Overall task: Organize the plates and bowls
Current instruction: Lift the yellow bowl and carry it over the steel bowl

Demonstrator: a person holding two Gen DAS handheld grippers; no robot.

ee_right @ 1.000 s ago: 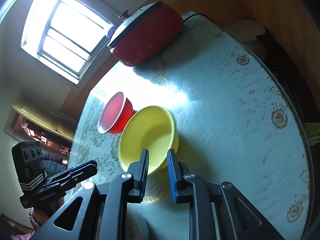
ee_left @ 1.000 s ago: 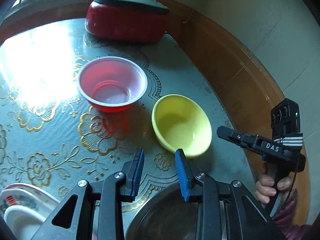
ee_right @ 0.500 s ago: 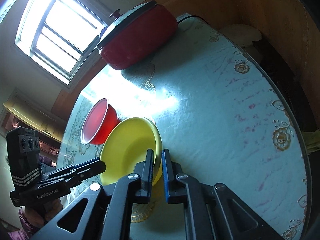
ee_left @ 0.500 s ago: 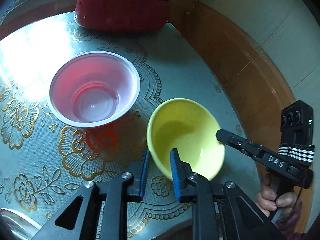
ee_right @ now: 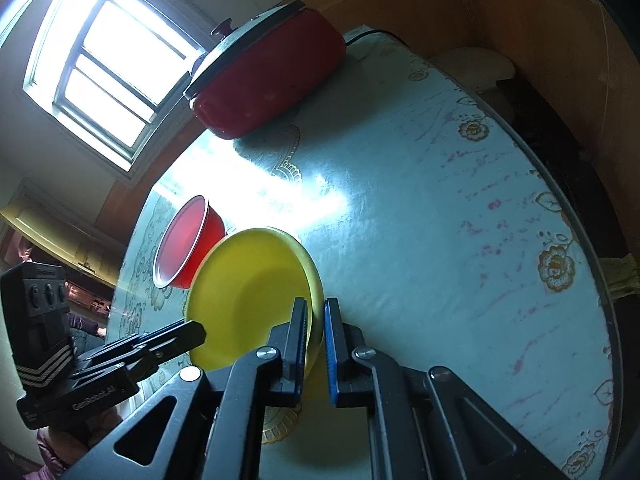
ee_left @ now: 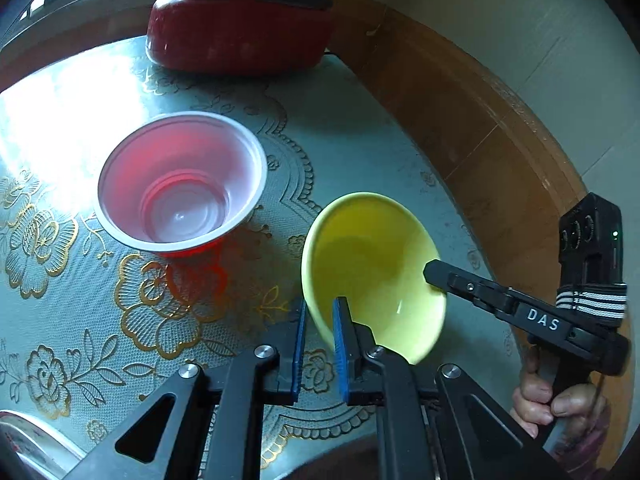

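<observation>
Both grippers clamp the yellow bowl (ee_left: pixel 372 272) by opposite rims: the left gripper (ee_left: pixel 319 322) pinches its near-left edge, the right gripper (ee_right: pixel 316 328) its right edge. The bowl tilts above the floral table (ee_right: pixel 440 240), beside the red bowl (ee_left: pixel 180 184).

"DAS" on right claw (ee_left: pixel 432 274); "GenRobot.AI" on left claw (ee_right: pixel 196 330)

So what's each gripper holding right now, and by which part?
Both pinch the yellow bowl by its rim: left gripper on one side, right gripper on the opposite side.
</observation>
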